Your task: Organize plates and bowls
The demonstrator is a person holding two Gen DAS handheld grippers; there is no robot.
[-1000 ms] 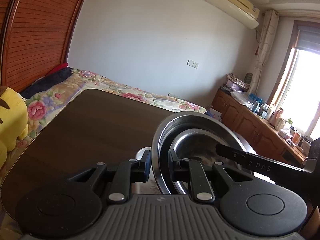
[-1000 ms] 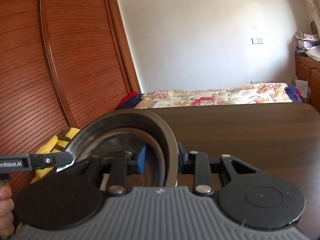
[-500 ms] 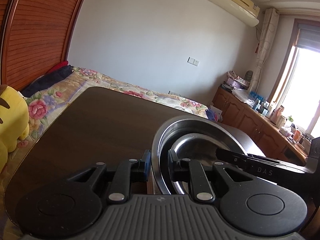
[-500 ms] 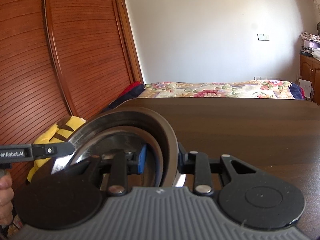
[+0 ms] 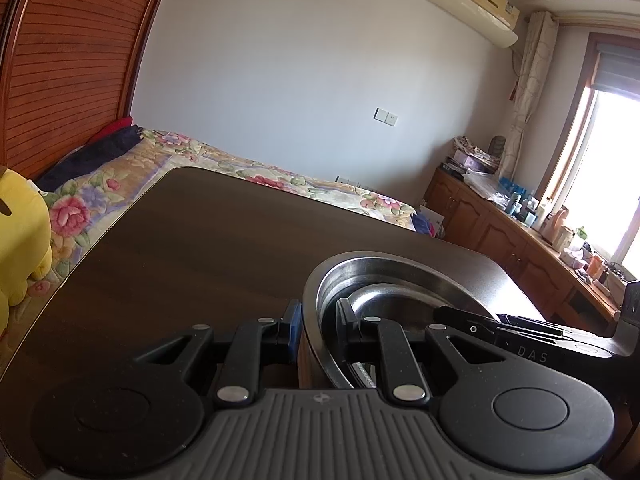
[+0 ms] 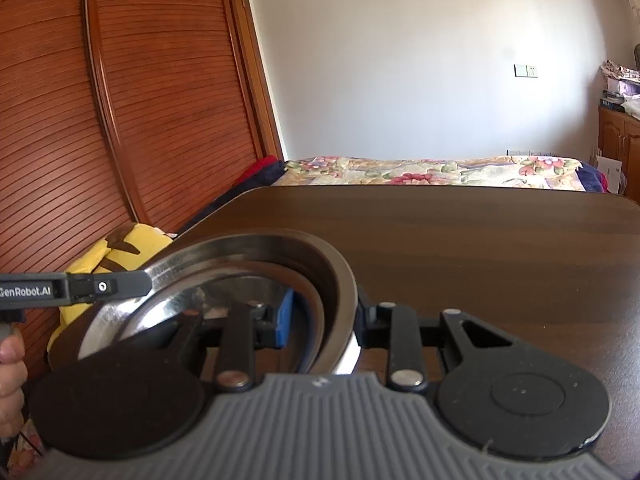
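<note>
Step — we carry the steel bowl (image 5: pixel 384 280) over the worktop (image 5: pixel 224 248) | left gripper (image 5: pixel 316 334) and right gripper (image 6: pixel 320 318) fingers clamped on opposite rims | next — level lowering.

Dark wooden table (image 5: pixel 208 240), floral bedspread (image 6: pixel 420 170) beyond, yellow plush toy (image 5: pixel 20 240) — slatted wardrobe doors (image 6: pixel 160 80), air conditioner (image 5: pixel 468 4)

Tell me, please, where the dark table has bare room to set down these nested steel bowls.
The dark table is bare from the steel bowls out to its far edge by the floral bed, and on its left toward the yellow plush toy. Only the near edge is crowded, where left tongs and right tongs clamp opposite rims.
</note>
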